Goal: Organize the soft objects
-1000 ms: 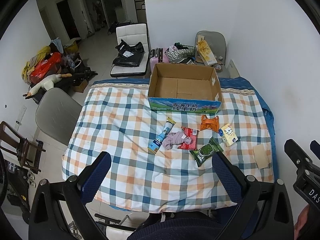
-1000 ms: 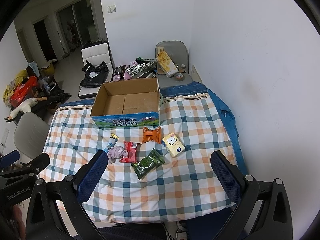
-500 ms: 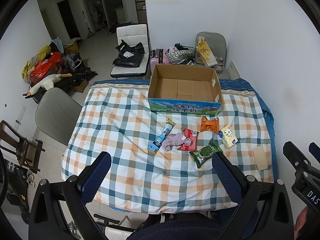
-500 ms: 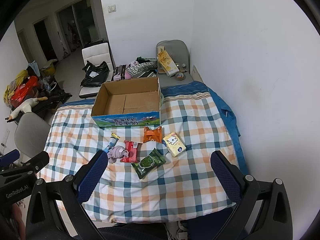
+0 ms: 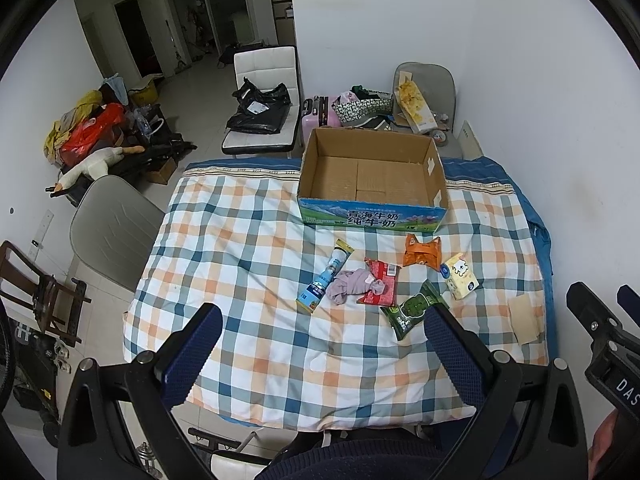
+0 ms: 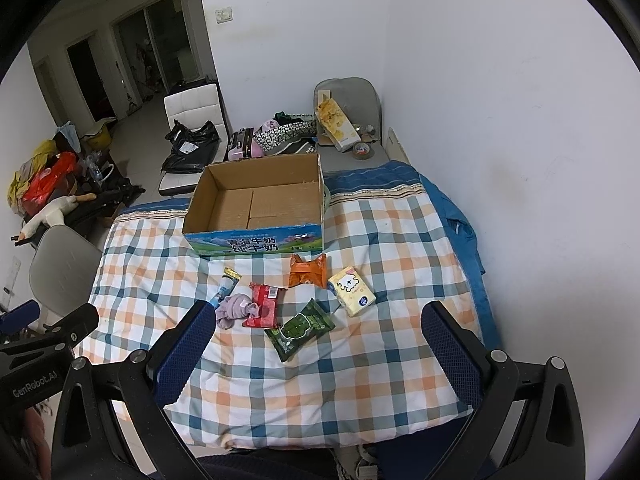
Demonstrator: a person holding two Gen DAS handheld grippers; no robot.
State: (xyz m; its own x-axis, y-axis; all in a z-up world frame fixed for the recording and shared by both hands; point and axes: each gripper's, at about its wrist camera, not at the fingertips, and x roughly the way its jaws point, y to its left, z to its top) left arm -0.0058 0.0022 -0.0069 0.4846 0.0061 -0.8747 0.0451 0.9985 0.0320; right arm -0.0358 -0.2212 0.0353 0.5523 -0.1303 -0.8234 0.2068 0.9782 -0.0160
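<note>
An open, empty cardboard box (image 5: 372,178) (image 6: 256,204) stands at the far side of a checked tablecloth (image 5: 248,256) (image 6: 384,248). In front of it lie a blue tube packet (image 5: 326,276) (image 6: 226,284), a crumpled lilac sock (image 5: 352,285) (image 6: 234,309), a red packet (image 5: 380,286) (image 6: 263,305), an orange packet (image 5: 421,250) (image 6: 307,270), a green packet (image 5: 412,310) (image 6: 300,329) and a yellow tissue pack (image 5: 460,276) (image 6: 352,290). My left gripper (image 5: 322,350) and right gripper (image 6: 316,350) are both open and empty, held high above the near table edge.
A beige card (image 5: 524,318) lies at the table's right edge. A grey chair (image 5: 108,228) stands left of the table. A white chair with black bags (image 5: 262,108), a pink suitcase (image 5: 316,110) and a loaded grey chair (image 5: 424,96) stand behind. A wall (image 6: 500,120) runs along the right.
Both grippers have shifted very slightly; the view is almost the same. Nothing on the table has moved.
</note>
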